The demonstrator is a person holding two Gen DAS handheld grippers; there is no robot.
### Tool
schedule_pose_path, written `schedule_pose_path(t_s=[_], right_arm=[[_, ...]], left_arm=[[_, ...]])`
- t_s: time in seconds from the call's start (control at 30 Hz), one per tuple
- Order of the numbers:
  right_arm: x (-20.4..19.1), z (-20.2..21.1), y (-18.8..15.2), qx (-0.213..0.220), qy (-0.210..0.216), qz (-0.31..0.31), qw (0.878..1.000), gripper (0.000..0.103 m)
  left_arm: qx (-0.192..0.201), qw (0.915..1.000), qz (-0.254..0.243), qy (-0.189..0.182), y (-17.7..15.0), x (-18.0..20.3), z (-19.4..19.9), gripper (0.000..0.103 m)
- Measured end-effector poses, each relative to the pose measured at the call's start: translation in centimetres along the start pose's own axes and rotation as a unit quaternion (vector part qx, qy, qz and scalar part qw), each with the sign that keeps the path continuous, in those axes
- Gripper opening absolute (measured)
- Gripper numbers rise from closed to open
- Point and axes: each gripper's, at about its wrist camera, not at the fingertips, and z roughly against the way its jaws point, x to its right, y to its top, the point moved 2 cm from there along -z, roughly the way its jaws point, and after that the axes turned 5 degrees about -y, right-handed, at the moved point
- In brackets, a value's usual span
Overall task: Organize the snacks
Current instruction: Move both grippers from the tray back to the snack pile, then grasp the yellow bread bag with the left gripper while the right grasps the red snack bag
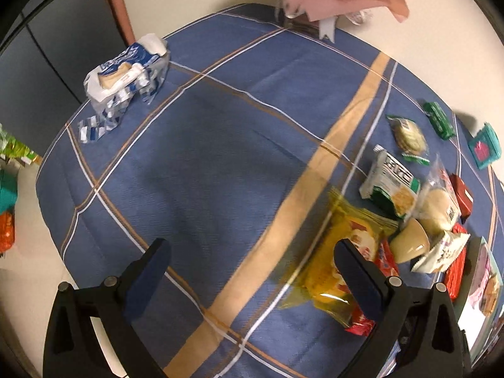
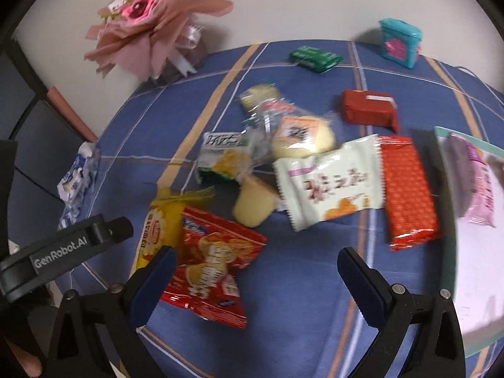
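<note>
Snacks lie in a loose pile on a blue plaid tablecloth (image 1: 204, 173). My left gripper (image 1: 252, 261) is open over bare cloth. Its right finger overlaps a yellow snack pack (image 1: 330, 252). My right gripper (image 2: 256, 271) is open too. A red snack bag (image 2: 214, 267) lies by its left finger, partly over the yellow pack (image 2: 157, 226). Beyond sit a pudding cup (image 2: 255, 201), a white packet (image 2: 327, 182), an orange-red wafer pack (image 2: 409, 189), a bun pack (image 2: 302, 135) and a green-white cracker pack (image 2: 223, 154).
A blue-white bag (image 1: 126, 72) lies alone at the cloth's far left. A pink bouquet (image 2: 148, 19) stands at the back. A green pack (image 2: 315, 56), a teal box (image 2: 400, 44) and a red box (image 2: 368, 107) sit far right. A white tray (image 2: 472, 283) holds a purple packet (image 2: 472, 182).
</note>
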Motion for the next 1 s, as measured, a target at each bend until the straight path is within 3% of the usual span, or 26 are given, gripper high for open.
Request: schedule_pose_path(t_s=[0.37, 0.57, 1.0], right_arm=[[-1.1, -3.9, -0.7, -0.039, 0.001, 0.004, 0.999, 0.103], [-1.2, -4.3, -0.9, -0.037, -0.014, 0.020, 0.999, 0.103], [3.3, -3.5, -1.3, -0.047, -0.067, 0.024, 0.996, 0.103]], left_arm=[[-0.014, 0.9996, 0.015, -0.020, -0.1, -0.3, -0.7, 0.103], [-0.023, 0.9987, 0.005, -0.046, -0.3, 0.9, -0.8, 0.103], [-0.051, 0.9965, -0.023, -0.063, -1.3, 3.9, -2.1, 0.103]])
